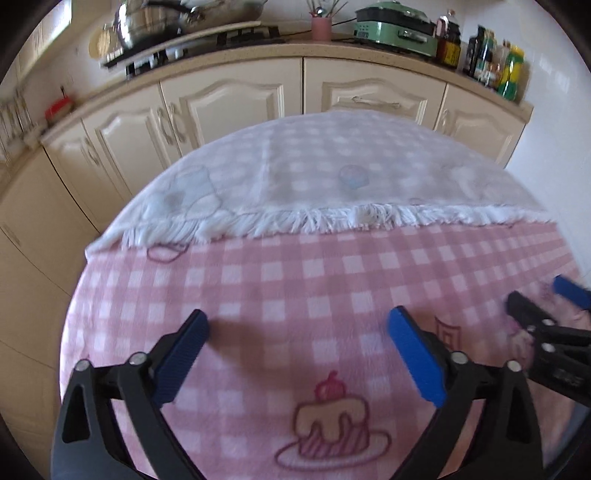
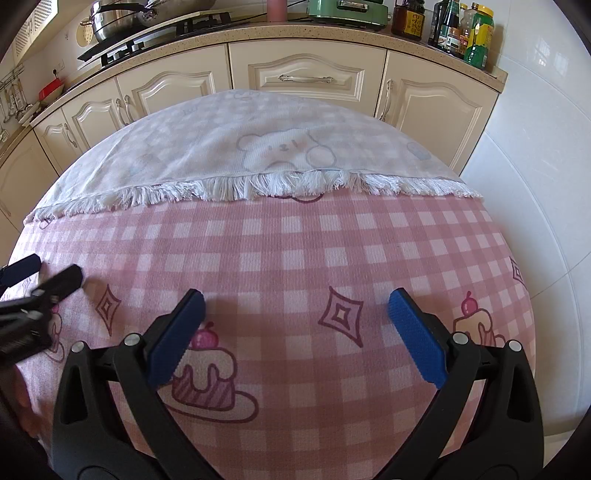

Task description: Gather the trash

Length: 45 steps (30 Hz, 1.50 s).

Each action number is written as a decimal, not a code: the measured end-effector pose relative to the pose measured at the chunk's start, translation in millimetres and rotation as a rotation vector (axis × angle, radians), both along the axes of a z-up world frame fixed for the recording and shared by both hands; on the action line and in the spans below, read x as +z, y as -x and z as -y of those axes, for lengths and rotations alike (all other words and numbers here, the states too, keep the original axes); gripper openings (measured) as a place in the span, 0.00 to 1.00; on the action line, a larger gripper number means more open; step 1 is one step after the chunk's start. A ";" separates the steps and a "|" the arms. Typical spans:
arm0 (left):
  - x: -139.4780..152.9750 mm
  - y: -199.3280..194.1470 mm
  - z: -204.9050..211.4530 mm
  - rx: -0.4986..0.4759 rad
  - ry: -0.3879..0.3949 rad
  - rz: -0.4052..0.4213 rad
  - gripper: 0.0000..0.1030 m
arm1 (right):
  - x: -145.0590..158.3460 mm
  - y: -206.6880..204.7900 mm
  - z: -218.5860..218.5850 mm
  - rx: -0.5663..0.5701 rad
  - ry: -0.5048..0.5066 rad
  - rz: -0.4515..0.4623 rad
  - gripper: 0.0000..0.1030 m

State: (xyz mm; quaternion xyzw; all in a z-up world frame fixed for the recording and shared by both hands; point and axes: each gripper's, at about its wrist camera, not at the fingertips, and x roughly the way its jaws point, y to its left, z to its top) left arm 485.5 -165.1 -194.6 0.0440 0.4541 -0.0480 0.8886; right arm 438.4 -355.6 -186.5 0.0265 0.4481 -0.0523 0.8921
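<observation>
Both grippers hovering over the pink checked tablecloth (image 2: pixel 295 240), empty – left gripper (image 1: pixel 297 328) gaping wide, right gripper (image 2: pixel 295 306) likewise, nothing between the pads. No trash showing anywhere, twelve o'clock fringed white cloth (image 2: pixel 184 147) included – collecting looks finished or unstarted; cannot tell.

Hand-held gripper (image 2: pixel 295 306): black frame, blue ribbed pads, silver screws.

- Both views are bright with daylight; white tiles (image 2: pixel 535 155) at the right glare — nearly blown out.
- The left wrist view is smeared by motion blur: cabinets (image 1: pixel 229 107) and bottles (image 1: pixel 495 62) look soft.
- The right wrist view is sharp.
- Soft shadows fall on the pink cloth (image 2: pixel 295 251) below each tool's fingers (image 2: pixel 177 332).
- Fisheye bends the counter (image 2: pixel 295 33) edge; corners go black.
</observation>
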 end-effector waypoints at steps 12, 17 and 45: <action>0.1 -1.6 0.4 0.012 0.017 -0.004 0.96 | 0.0 0.3 -0.4 0.000 -0.001 0.000 0.94; 0.0 -1.6 0.5 0.012 0.017 -0.004 0.96 | 0.2 1.1 -1.1 0.000 -0.001 0.000 0.94; -0.2 -1.6 0.5 0.012 0.018 -0.004 0.96 | 0.3 0.2 -0.3 0.000 -0.001 0.000 0.94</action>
